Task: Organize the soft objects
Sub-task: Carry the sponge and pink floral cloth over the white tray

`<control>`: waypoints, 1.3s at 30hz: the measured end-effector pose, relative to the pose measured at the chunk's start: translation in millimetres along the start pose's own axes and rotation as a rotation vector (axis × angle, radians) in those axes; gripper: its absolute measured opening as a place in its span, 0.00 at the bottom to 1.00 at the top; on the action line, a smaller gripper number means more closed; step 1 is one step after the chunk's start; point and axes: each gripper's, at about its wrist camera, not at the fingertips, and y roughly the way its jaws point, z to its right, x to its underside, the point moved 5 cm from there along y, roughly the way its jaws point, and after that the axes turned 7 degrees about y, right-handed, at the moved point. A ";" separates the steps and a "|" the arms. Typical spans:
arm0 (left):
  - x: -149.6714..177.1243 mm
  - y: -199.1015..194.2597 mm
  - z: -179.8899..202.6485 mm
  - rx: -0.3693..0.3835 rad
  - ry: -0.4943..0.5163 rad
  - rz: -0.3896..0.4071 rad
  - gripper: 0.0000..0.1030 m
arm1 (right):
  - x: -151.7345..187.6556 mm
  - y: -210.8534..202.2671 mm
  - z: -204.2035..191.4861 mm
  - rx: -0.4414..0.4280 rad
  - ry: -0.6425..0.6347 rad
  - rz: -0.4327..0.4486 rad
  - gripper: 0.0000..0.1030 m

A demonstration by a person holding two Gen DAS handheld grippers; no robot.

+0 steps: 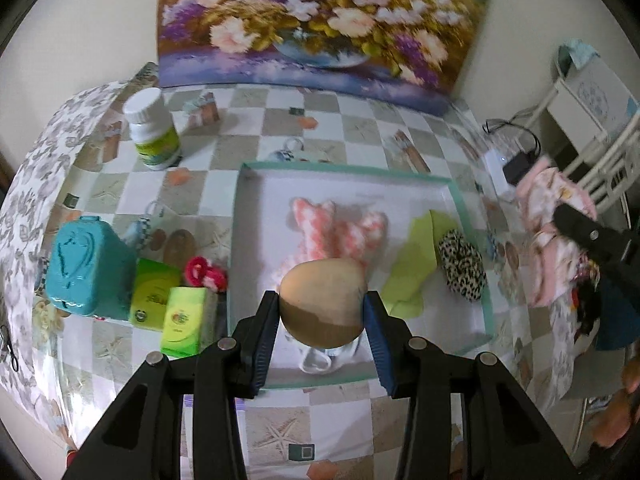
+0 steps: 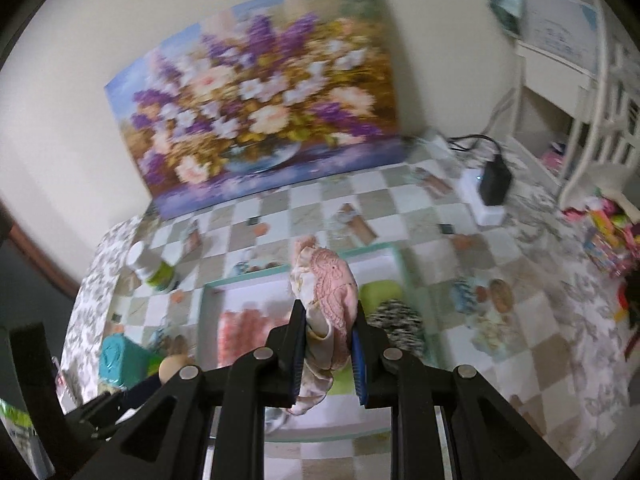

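My left gripper (image 1: 323,300) is shut on a beige egg-shaped sponge (image 1: 320,284) and holds it above the near part of a white tray with a teal rim (image 1: 460,196). In the tray lie a pink-and-white knitted piece (image 1: 340,228), a lime-green cloth (image 1: 412,264), a leopard-print scrunchie (image 1: 460,268) and a white item (image 1: 320,360) under the sponge. My right gripper (image 2: 329,306) is shut on a pink lace-and-satin cloth (image 2: 332,288) over the same tray (image 2: 248,280). That cloth (image 1: 548,216) also shows at the right edge of the left wrist view.
Left of the tray stand a teal box (image 1: 86,268), green cartons (image 1: 184,320), a pink hair tie (image 1: 204,274) and a white bottle (image 1: 154,132). A flower painting (image 1: 320,20) leans on the back wall. A black charger (image 2: 494,182) and a white rack (image 2: 560,92) are at right.
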 end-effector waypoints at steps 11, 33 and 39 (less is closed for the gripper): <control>11.9 24.6 23.6 0.021 0.066 -0.084 0.43 | -3.8 1.3 27.0 0.087 0.028 0.002 0.20; 32.6 79.6 43.6 -0.002 0.096 -0.223 0.45 | 56.4 109.0 26.8 0.131 -0.060 -0.336 0.23; 36.1 91.6 45.6 -0.031 0.109 -0.250 0.46 | 68.6 126.9 26.1 0.136 -0.070 -0.399 0.23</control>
